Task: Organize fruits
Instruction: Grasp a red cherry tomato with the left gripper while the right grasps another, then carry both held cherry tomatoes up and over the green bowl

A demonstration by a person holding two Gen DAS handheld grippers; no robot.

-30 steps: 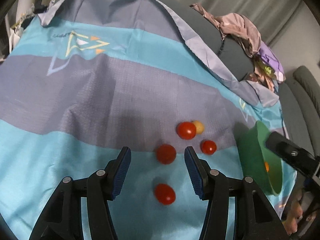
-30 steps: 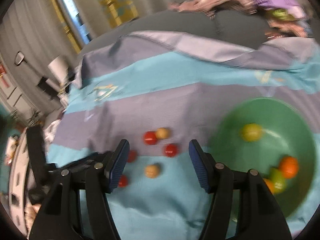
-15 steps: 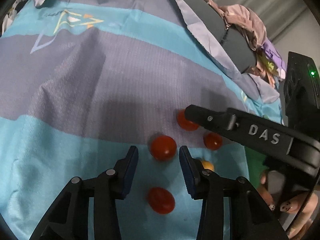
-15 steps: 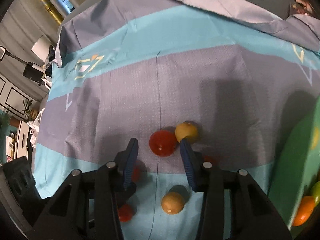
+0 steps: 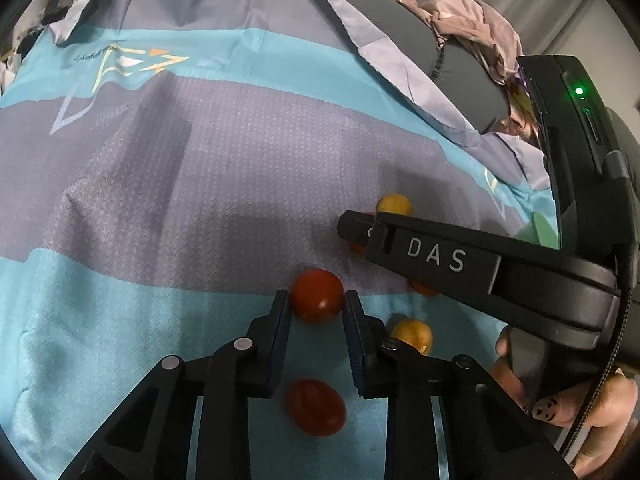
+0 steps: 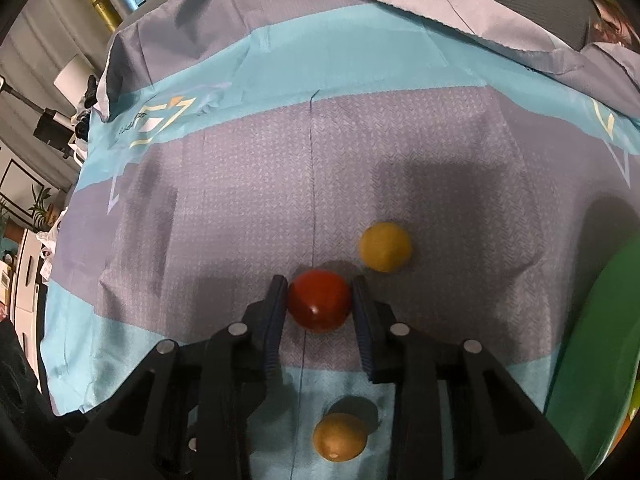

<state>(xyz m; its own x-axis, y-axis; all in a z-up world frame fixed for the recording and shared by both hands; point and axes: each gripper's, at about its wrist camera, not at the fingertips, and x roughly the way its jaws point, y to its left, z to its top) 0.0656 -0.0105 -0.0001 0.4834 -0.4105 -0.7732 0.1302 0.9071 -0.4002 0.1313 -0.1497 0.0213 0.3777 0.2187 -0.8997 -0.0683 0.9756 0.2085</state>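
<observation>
Small red and yellow tomatoes lie on a blue and grey striped cloth (image 5: 200,184). My left gripper (image 5: 316,304) has its jaws closed against a red tomato (image 5: 317,295) on the cloth. My right gripper (image 6: 320,300) has its jaws closed against another red tomato (image 6: 320,300). The right gripper also shows in the left wrist view (image 5: 440,256) and hides part of two red tomatoes. Another red tomato (image 5: 316,406) lies under the left gripper. Yellow tomatoes lie nearby (image 6: 385,246), (image 6: 340,436), (image 5: 412,334). The green bowl (image 6: 600,344) is at the right.
A pile of clothes (image 5: 468,28) lies on the dark cushion (image 5: 400,36) at the back right. The cloth's folded edge (image 6: 440,12) runs along the back. Furniture and a lamp (image 6: 68,80) stand off to the left.
Both grippers have moved down and forward and closed their jaws, each onto a red tomato. The right gripper now crosses the left wrist view further.
</observation>
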